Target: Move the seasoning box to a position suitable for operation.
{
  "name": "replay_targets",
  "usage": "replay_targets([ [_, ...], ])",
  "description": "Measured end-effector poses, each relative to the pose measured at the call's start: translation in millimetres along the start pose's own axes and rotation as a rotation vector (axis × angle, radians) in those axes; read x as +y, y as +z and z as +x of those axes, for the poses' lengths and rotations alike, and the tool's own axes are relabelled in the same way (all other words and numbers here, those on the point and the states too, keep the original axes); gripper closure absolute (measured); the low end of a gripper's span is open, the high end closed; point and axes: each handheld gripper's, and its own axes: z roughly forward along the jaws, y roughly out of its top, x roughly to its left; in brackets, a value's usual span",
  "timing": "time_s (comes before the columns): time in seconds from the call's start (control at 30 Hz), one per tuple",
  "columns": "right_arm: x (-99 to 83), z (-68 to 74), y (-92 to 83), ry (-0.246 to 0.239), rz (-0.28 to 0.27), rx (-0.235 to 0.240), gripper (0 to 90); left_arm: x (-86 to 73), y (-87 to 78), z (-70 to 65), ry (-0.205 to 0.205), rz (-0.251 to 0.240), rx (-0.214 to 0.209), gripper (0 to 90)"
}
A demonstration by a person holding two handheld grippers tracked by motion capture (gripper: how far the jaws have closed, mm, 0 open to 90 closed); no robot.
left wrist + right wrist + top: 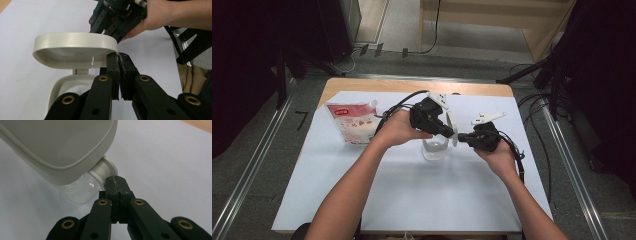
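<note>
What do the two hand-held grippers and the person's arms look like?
Both hand-held grippers, left and right, are black, with perforated jaw arms and brass-coloured rivets. Each carries a white plate on top and trails a black cable. The forearms are bare, with no sleeves.

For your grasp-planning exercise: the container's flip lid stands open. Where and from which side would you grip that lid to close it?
Grip the lid at its thin front rim, opposite the hinge, coming from the open side. That free edge juts out flat and narrow enough for the tongs, and pushing far from the hinge probably swings it down onto the container easiest.
</note>
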Motion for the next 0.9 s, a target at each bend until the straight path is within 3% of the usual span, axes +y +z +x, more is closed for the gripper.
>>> replay_targets([
  [0.23,-1.6,-1.0,0.8,0.017,-0.004,0.006,90.0,7.2,9.9,4.2,-0.027,-0.002,-0.032,87.9],
  [0.57,-1.8,-1.2,1.2,0.016,-0.006,0.007,90.0,7.7,9.9,5.0,-0.035,0.004,-0.029,86.9],
  [0.73,-1.9,-1.0,0.8,0.012,-0.006,0.001,90.0,4.9,4.2,4.7,-0.051,0.018,-0.028,78.4],
  [0.9,-2.3,-3.6,-3.5,0.021,-0.017,-0.001,90.0,-1.0,-8.9,3.6,-0.053,-0.002,-0.004,68.7],
])
